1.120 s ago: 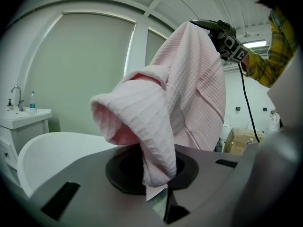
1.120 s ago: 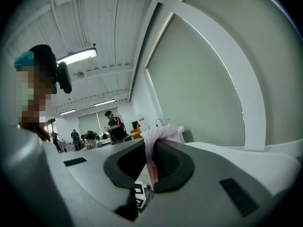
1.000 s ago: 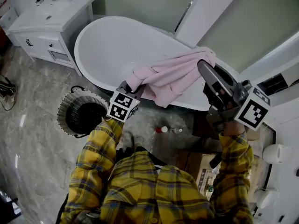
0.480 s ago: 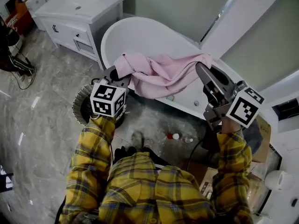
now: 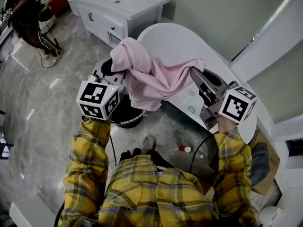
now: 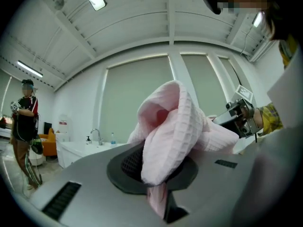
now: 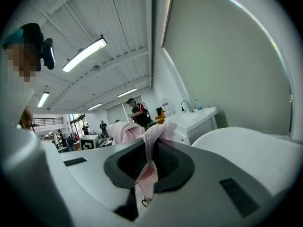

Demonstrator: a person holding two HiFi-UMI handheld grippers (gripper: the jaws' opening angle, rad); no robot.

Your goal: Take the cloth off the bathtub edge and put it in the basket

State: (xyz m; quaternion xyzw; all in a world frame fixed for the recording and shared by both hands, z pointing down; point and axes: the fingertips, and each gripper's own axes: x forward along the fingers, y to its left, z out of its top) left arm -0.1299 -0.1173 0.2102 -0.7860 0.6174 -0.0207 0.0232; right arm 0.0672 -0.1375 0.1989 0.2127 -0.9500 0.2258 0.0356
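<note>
The pink waffle cloth hangs in the air between my two grippers, clear of the white bathtub. My left gripper is shut on the cloth's bunched left end, and my right gripper is shut on its right corner. Below the sagging cloth stands the dark wicker basket, partly hidden by the cloth and the left gripper. In the left gripper view the cloth bulges out of the shut left gripper. In the right gripper view a thin fold of cloth is pinched in the right gripper.
A white vanity with a sink stands beyond the basket, left of the tub. A person stands at the far left on the marble floor. Small bottles and a cable lie on the floor beside the tub.
Both grippers have carried the cloth off the tub edge and leftward, to above the basket. The left end rose; the right end came down and in.
</note>
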